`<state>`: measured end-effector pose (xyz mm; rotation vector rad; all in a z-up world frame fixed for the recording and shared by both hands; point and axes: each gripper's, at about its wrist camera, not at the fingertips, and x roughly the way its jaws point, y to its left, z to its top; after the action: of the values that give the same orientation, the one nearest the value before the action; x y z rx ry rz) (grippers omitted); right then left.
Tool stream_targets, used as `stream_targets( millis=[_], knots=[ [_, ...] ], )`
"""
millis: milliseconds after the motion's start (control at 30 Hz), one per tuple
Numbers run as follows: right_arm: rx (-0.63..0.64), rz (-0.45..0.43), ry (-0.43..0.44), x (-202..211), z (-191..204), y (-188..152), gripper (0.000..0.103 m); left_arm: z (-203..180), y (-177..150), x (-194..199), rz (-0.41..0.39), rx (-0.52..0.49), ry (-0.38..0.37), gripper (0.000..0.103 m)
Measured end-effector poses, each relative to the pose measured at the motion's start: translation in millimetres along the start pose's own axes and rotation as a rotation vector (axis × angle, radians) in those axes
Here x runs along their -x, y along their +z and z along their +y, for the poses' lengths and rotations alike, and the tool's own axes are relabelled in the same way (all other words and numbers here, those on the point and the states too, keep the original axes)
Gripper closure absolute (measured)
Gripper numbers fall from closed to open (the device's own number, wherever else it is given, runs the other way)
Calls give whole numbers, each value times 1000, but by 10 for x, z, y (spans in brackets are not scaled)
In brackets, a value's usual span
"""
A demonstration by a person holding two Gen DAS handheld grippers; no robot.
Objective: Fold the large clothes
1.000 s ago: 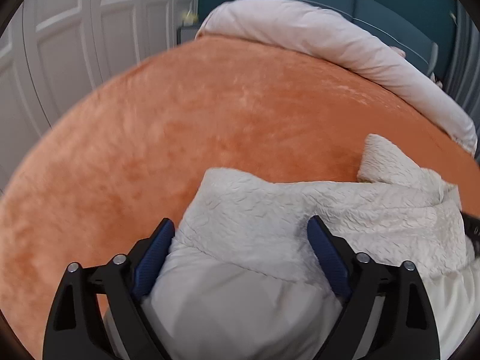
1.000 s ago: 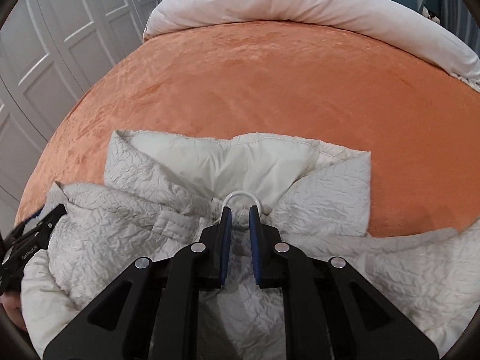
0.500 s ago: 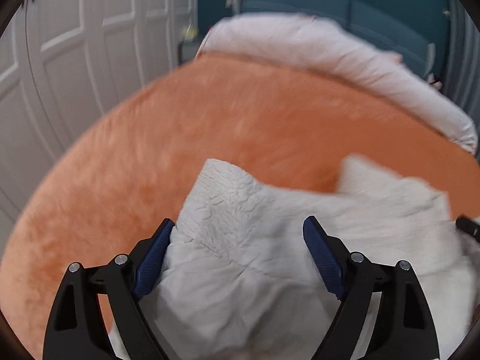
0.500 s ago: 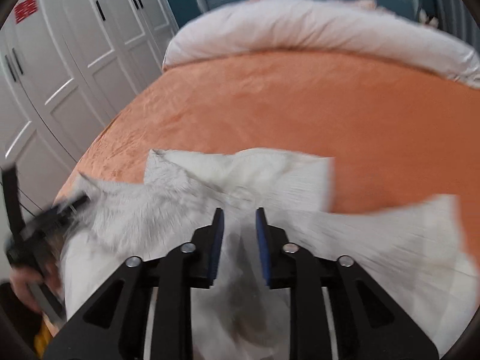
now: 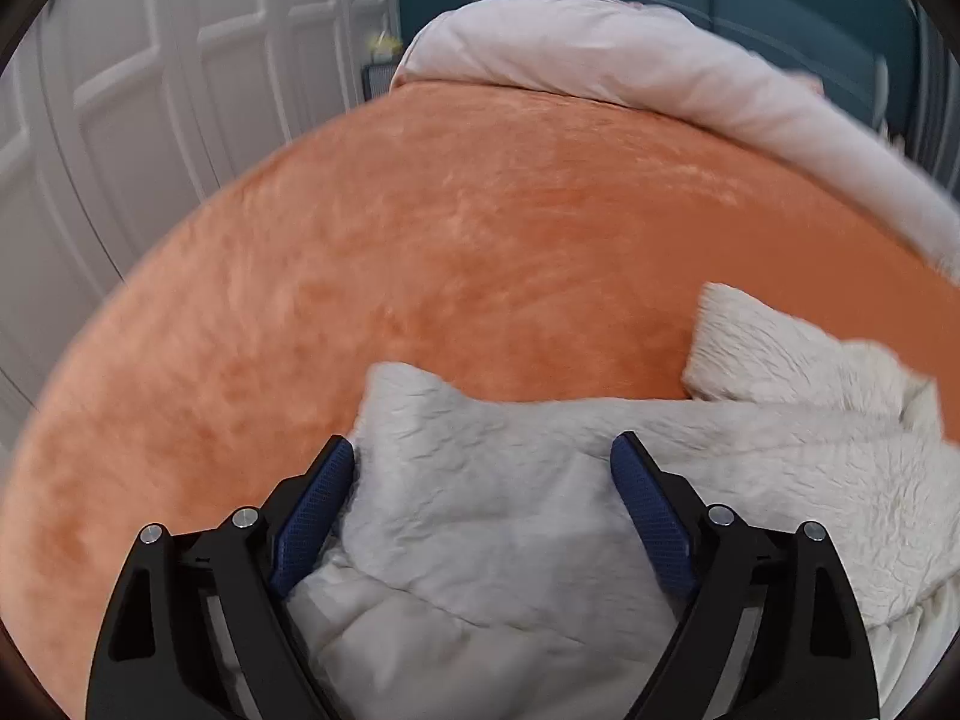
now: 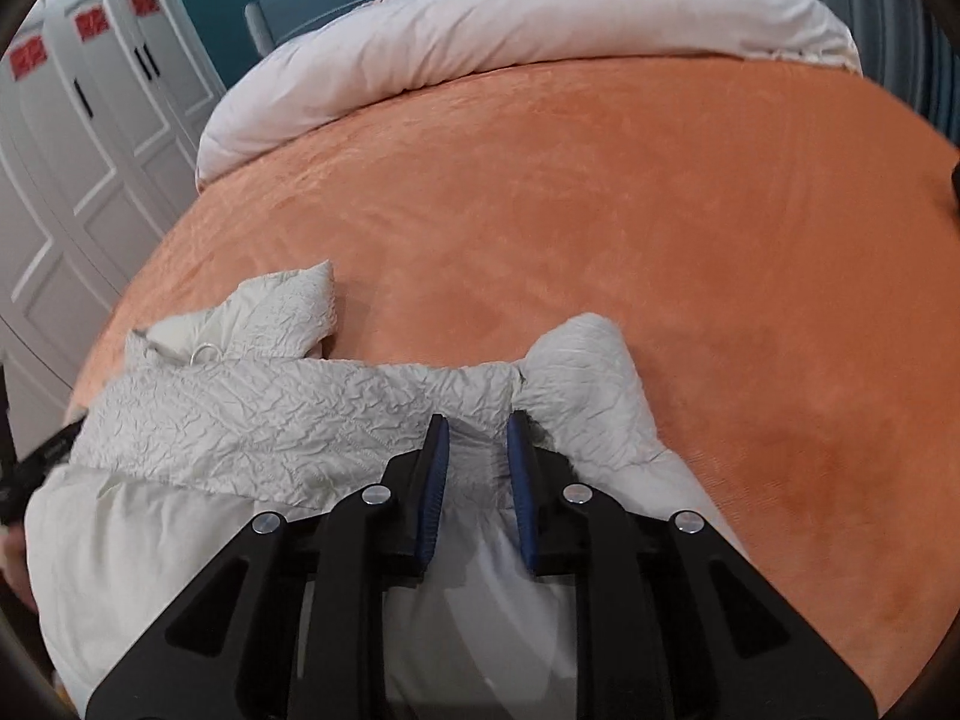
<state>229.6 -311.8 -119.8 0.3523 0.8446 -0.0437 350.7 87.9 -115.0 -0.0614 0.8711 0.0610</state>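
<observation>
On orange bedspread (image 6: 600,192): mid-fold of cream jacket (image 6: 252,420). Left gripper (image 5: 483,459) spread wide over hem; right gripper (image 6: 477,438) narrowly parted, gripping nothing. Next: pinch edges, fold over.

jacket (image 6: 288,414): crinkled matt cloth | bedspread (image 6: 600,192): plush orange velvet

My left gripper (image 5: 483,450) points toward twelve o'clock, its jaws spread wide, blue pads (image 5: 312,510) at seven and five o'clock of the view. My right gripper (image 6: 477,438) also aims at twelve, its jaws narrowly parted, nearly parallel.
</observation>
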Motion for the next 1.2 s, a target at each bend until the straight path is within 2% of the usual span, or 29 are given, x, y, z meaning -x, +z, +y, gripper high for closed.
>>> stream_targets(
  millis=[100, 233, 267, 300, 333, 367, 433, 500, 567, 600, 667, 733, 767, 867, 967, 1033, 1133, 1200],
  knots=[
    [-3, -17, 4, -67, 4, -43, 85, -10, -53, -88, -6, -22, 6, 15],
    [-14, -13, 10, -55, -11, -36, 85, -8, -22, -206, 30, -17, 13, 14],
    [-12, -11, 2, -12, -14, -28, 85, -24, -24, -171, 30, -18, 12, 17],
    [2, -12, -50, 89, 47, 2, 85, -13, 1, -66, 22, -26, 20, 21],
    [18, -16, -98, 223, 141, 13, 81, -13, 30, 105, 0, -39, 45, 32],
    [49, -39, -86, 457, 299, 13, 82, -22, 44, 280, -27, -43, 56, 38],
    [113, -66, -18, 749, 607, -25, 82, -30, 70, 865, -115, -34, -16, 37],
    [171, -45, 70, 880, 1026, -117, 82, -175, 48, 1360, -177, -31, -151, 34],
    [211, 34, 149, 761, 1449, -247, 82, -448, -24, 1527, -152, -79, -237, 31],
    [237, 52, 158, 706, 1584, -298, 82, -649, -111, 1504, -110, -120, -270, 31],
    [328, 68, 112, 592, 1807, -459, 85, -868, -256, 1360, -66, -185, -259, 28],
    [344, 72, 57, 523, 1689, -545, 85, -873, -397, 1095, -7, -218, -180, 30],
    [299, 77, 46, 523, 1457, -542, 85, -782, -440, 977, 23, -205, -158, 28],
    [160, 61, 5, 638, 784, -493, 103, -336, -551, 811, 33, -131, -182, 19],
    [37, 50, 21, 687, 366, -496, 103, -145, -633, 768, -2, -113, -193, 12],
    [51, 39, 7, 616, 363, -559, 103, -130, -699, 732, -15, -94, -194, 12],
    [147, -25, -83, 475, 568, -739, 103, -208, -791, 671, -57, -96, -154, 8],
    [171, -66, -113, 457, 609, -804, 103, -248, -803, 668, -73, -99, -145, 8]
  ],
)
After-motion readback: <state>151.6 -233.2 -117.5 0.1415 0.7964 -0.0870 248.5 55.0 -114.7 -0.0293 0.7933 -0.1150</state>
